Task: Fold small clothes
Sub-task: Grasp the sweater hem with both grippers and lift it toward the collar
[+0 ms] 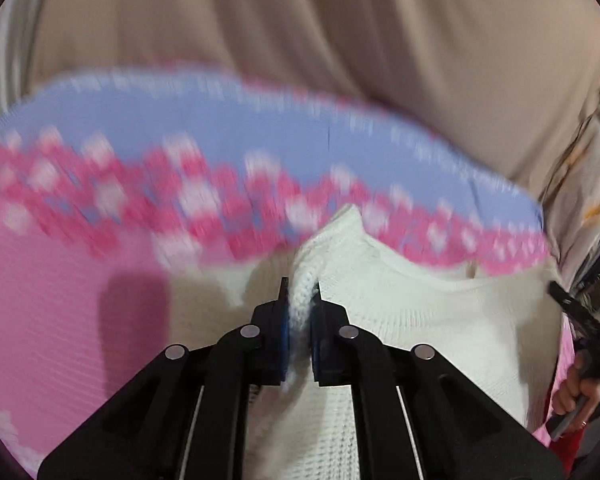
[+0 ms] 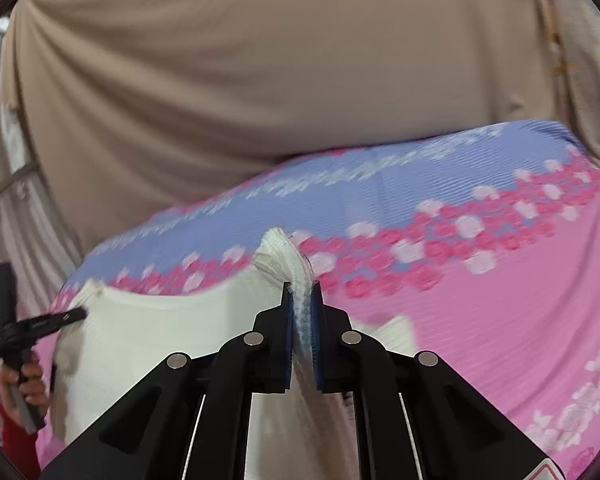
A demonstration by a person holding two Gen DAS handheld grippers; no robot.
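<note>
A small white knitted garment [image 1: 428,320] lies spread on a pink and lilac flowered sheet [image 1: 60,280]. My left gripper [image 1: 300,288] is shut on a bunched corner of it, and the knit rises in a ridge ahead of the fingertips. From the right wrist camera, the same white garment [image 2: 148,336] stretches off to the left. My right gripper [image 2: 301,290] is shut on another bunched corner with a ribbed edge. The cloth between the two grips is pulled taut. At the far left of that view, a hand holds the left gripper's handle [image 2: 16,336].
A beige curtain [image 1: 300,20] hangs behind the far edge of the sheet [image 2: 500,280]. Patterned cloth [image 1: 580,184] hangs at the right edge of the left wrist view. A hand on a black handle [image 1: 580,392] and a red sleeve show at lower right there.
</note>
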